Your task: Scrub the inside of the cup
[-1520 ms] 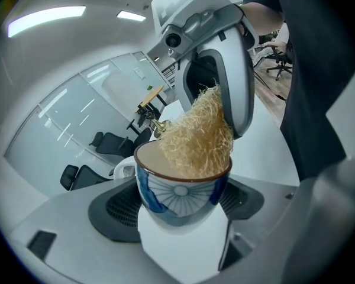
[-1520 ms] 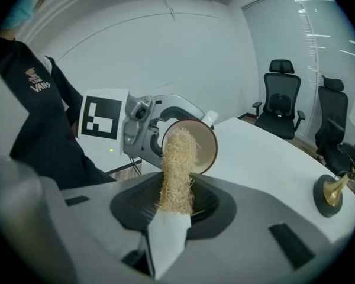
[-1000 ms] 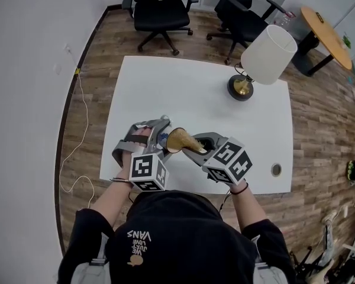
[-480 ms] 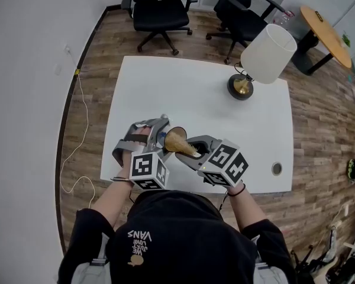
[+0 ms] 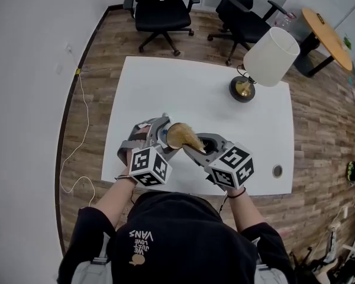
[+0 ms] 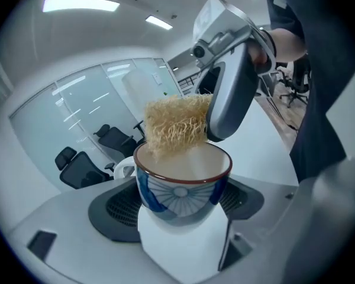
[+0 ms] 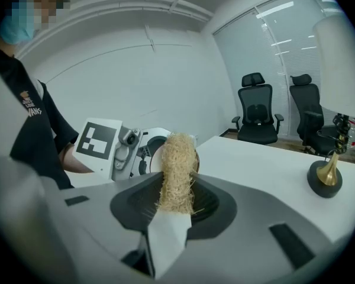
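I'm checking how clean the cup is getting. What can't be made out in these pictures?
- Left gripper view: the bottom of the cup is hidden by its own near wall.
- Head view: the cup mouth is covered by the scrubber.
- Right gripper view: the cup sits almost wholly behind the scrubber; only slivers of rim show.
- Stains inside: too little inner wall is visible to tell.

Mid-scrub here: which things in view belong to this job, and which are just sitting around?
In the job: cup, gripped by the left gripper; scrubbing pad, gripped by the right gripper, at the cup's mouth.
Just around: lamp, office chairs, round wooden table.
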A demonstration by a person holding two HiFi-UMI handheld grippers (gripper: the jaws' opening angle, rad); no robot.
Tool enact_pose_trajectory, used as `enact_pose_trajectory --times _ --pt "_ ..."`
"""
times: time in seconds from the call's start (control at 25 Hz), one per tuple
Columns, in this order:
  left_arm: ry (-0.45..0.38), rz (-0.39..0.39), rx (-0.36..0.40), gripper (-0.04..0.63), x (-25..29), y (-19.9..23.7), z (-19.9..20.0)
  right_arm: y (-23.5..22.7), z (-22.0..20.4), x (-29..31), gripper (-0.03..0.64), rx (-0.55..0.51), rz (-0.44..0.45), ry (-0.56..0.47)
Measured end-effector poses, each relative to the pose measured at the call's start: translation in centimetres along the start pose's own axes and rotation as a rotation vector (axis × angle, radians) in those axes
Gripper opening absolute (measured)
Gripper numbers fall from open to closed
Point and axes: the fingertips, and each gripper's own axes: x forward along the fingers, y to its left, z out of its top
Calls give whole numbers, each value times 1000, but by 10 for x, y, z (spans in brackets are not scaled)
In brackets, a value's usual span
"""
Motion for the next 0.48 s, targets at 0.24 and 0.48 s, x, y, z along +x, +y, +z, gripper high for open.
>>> enact_pose_trajectory --times 0.24,0.48 --pt "-129 33 -227 394 12 22 2 -15 23 -12 114 4 -86 -188" --pt "-251 38 -427 394 35 39 -3 -31 23 -19 114 4 -163 -235"
